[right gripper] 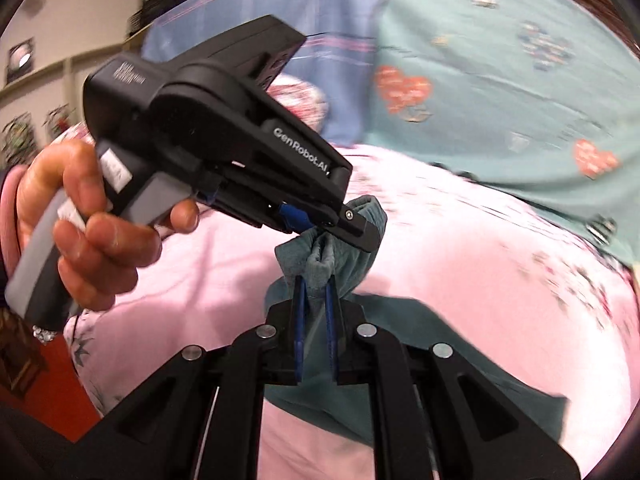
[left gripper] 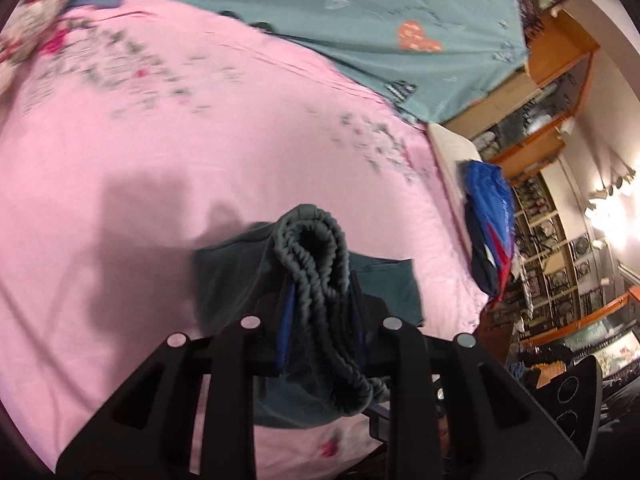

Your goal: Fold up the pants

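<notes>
Dark teal pants [left gripper: 224, 276] lie partly on a pink bedsheet [left gripper: 120, 160]. My left gripper [left gripper: 320, 300] is shut on their bunched elastic waistband [left gripper: 320, 256], lifted off the bed. In the right wrist view my right gripper [right gripper: 316, 292] is shut on a gathered fold of the same pants [right gripper: 340, 256], with the rest of the cloth [right gripper: 460, 352] trailing down to the right. The left gripper [right gripper: 352, 228], held by a hand [right gripper: 80, 220], clamps the pants just above and beyond my right fingertips.
A teal blanket with hearts [left gripper: 380, 20] lies at the bed's far side. A floral pillow [left gripper: 36, 12] sits at the far left. A blue, red and dark garment [left gripper: 488, 224] hangs off the bed's right edge. Wooden shelves [left gripper: 560, 152] stand to the right.
</notes>
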{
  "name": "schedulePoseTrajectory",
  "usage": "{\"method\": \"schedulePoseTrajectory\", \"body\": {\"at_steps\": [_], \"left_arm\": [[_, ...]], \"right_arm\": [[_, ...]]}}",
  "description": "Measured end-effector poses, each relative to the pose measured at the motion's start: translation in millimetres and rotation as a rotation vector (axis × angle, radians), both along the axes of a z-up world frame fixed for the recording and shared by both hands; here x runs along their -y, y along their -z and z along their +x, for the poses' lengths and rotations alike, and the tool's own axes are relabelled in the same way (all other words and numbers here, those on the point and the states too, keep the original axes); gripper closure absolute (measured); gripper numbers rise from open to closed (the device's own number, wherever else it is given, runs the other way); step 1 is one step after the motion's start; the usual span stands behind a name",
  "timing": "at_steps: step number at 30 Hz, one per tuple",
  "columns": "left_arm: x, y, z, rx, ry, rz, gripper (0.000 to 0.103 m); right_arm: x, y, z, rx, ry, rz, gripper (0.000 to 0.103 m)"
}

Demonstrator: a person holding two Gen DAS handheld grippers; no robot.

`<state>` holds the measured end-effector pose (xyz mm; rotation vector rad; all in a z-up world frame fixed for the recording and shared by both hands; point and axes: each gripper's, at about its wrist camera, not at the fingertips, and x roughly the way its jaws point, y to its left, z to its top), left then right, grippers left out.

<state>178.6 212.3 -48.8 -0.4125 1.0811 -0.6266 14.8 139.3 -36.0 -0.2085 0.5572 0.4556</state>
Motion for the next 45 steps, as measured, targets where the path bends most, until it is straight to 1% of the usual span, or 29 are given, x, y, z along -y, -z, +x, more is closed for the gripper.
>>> {"method": "schedulePoseTrajectory", "body": {"at_steps": [3, 5, 7, 9, 12, 15, 17, 18, 19, 20, 22, 23, 24, 26, 28, 30, 31, 32, 33, 34, 35, 37, 38, 39, 40, 41, 42, 43, 45], "left_arm": [[68.7, 2.0, 4.3, 0.002, 0.074, -0.009, 0.079], [110.7, 8.3, 7.2, -0.012, 0.117, -0.012, 0.079], [161.5, 19.7, 10.5, -0.027, 0.167, 0.006, 0.079], [199.4, 30.6, 11.4, -0.036, 0.201, 0.047, 0.079], [251.2, 49.9, 9.4, -0.045, 0.247, 0.111, 0.079], [284.2, 71.0, 9.5, -0.066, 0.265, 0.155, 0.079], [298.4, 83.6, 9.4, -0.065, 0.265, 0.211, 0.078], [304.7, 90.5, 8.6, -0.074, 0.259, 0.247, 0.073], [307.6, 94.4, 8.9, -0.088, 0.249, 0.268, 0.050], [309.0, 95.9, 8.7, -0.096, 0.237, 0.278, 0.039], [303.8, 85.6, 4.8, -0.068, 0.233, 0.276, 0.036], [299.2, 79.9, 3.2, -0.051, 0.234, 0.279, 0.032], [289.4, 69.7, 0.3, -0.022, 0.225, 0.281, 0.030], [267.1, 54.0, -3.9, 0.028, 0.200, 0.284, 0.025], [236.8, 42.6, -7.6, 0.067, 0.142, 0.310, 0.023], [214.8, 45.8, -10.5, 0.065, 0.107, 0.345, 0.023], [205.4, 49.3, -12.1, 0.057, 0.088, 0.354, 0.024], [195.8, 54.3, -14.7, 0.049, 0.072, 0.360, 0.026], [186.3, 61.8, -18.7, 0.039, 0.060, 0.370, 0.026], [181.7, 66.0, -20.9, 0.036, 0.056, 0.377, 0.029], [176.4, 73.4, -25.1, 0.027, 0.058, 0.386, 0.036], [173.0, 85.3, -29.9, 0.013, 0.067, 0.387, 0.042], [170.8, 91.1, -32.0, 0.017, 0.071, 0.392, 0.047], [169.3, 99.2, -34.7, 0.025, 0.078, 0.416, 0.049], [167.5, 105.2, -37.6, 0.031, 0.085, 0.430, 0.050], [164.2, 111.0, -38.6, 0.029, 0.085, 0.440, 0.050], [162.3, 116.8, -40.3, 0.031, 0.084, 0.435, 0.050], [160.0, 117.7, -42.5, 0.050, 0.086, 0.428, 0.049], [160.5, 117.4, -45.7, 0.078, 0.097, 0.438, 0.049]], "right_arm": [[55.0, -5.0, -9.2, 0.001, 0.107, 0.011, 0.094], [91.8, -3.4, -13.5, -0.016, 0.182, 0.018, 0.094], [130.5, 2.8, -20.0, -0.044, 0.259, 0.029, 0.094], [165.2, 12.7, -23.1, -0.082, 0.328, 0.047, 0.094], [203.4, 28.4, -25.1, -0.135, 0.396, 0.076, 0.094], [235.7, 45.9, -30.4, -0.195, 0.443, 0.110, 0.094], [250.5, 59.3, -29.2, -0.237, 0.456, 0.134, 0.094], [258.0, 69.8, -26.8, -0.278, 0.448, 0.148, 0.093], [260.2, 80.0, -26.5, -0.313, 0.447, 0.154, 0.092], [266.6, 85.7, -20.1, -0.345, 0.454, 0.164, 0.087], [280.7, 97.3, -16.7, -0.431, 0.463, 0.212, 0.082], [287.8, 98.3, -20.4, -0.450, 0.464, 0.236, 0.072], [296.4, 95.1, -25.9, -0.446, 0.477, 0.251, 0.065], [308.0, 82.4, -32.2, -0.417, 0.500, 0.244, 0.059], [319.3, 66.0, -40.9, -0.375, 0.529, 0.259, 0.059], [322.5, 48.1, -38.0, -0.319, 0.530, 0.279, 0.059], [319.1, 40.9, -32.0, -0.296, 0.508, 0.285, 0.059], [309.8, 33.9, -25.5, -0.271, 0.462, 0.294, 0.063], [299.9, 30.7, -19.3, -0.259, 0.423, 0.296, 0.069], [287.7, 30.0, -11.7, -0.253, 0.386, 0.285, 0.070], [273.5, 32.3, -3.0, -0.254, 0.343, 0.273, 0.071], [262.0, 44.2, 17.5, -0.302, 0.297, 0.257, 0.075], [258.9, 56.2, 27.2, -0.348, 0.300, 0.253, 0.076], [264.5, 75.9, 39.4, -0.392, 0.339, 0.232, 0.076], [273.6, 91.5, 44.5, -0.419, 0.380, 0.214, 0.080], [285.1, 105.0, 46.3, -0.449, 0.402, 0.229, 0.093], [293.6, 111.7, 41.2, -0.456, 0.396, 0.288, 0.095], [299.0, 114.1, 41.5, -0.469, 0.380, 0.309, 0.095], [301.3, 110.2, 43.7, -0.497, 0.378, 0.316, 0.095]]}}
